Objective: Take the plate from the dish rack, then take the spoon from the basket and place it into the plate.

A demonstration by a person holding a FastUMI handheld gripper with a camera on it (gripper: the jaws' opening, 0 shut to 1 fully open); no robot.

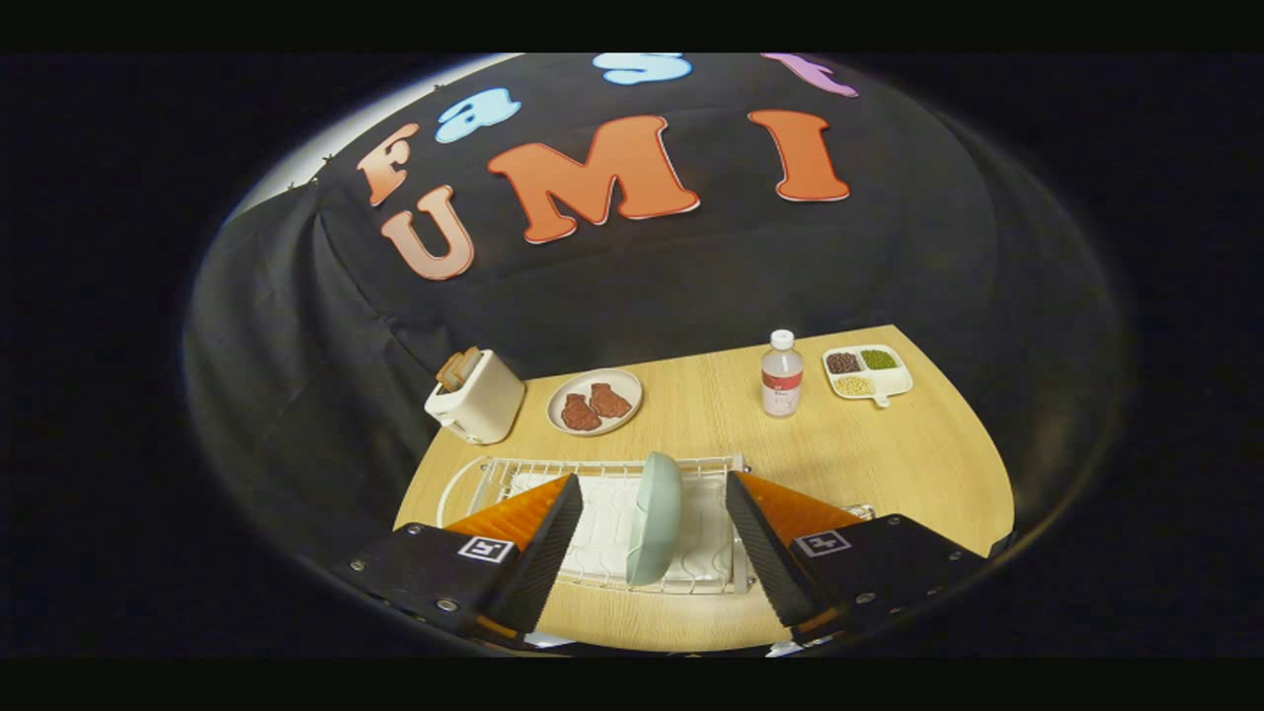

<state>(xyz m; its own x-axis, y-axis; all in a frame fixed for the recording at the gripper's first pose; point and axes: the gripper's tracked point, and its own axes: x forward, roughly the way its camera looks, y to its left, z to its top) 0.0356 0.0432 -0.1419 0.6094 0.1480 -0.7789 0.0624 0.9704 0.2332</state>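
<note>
While spread wide over the near edge of the wooden table [918,464], gripper [652,553] frames the plate [654,517] between its fingers [538,548], touching it on neither side; plate at 12 o'clock from the fingertips, just ahead, standing upright on edge in the white wire dish rack [602,474]; pale green, smooth, oval seen edge-on, tilted a little, rim up; rack lying flat on the table, stretching across behind both fingers. Farther at 12 o'clock, well apart from the rack: a round dish [595,400] with two brown pieces on it; at 11 o'clock a cream toaster [476,397] with toast in it; at 1 o'clock a clear bottle [782,373] with white cap; just beside it, at 2 o'clock, a divided tray [869,372] of beans.
</note>
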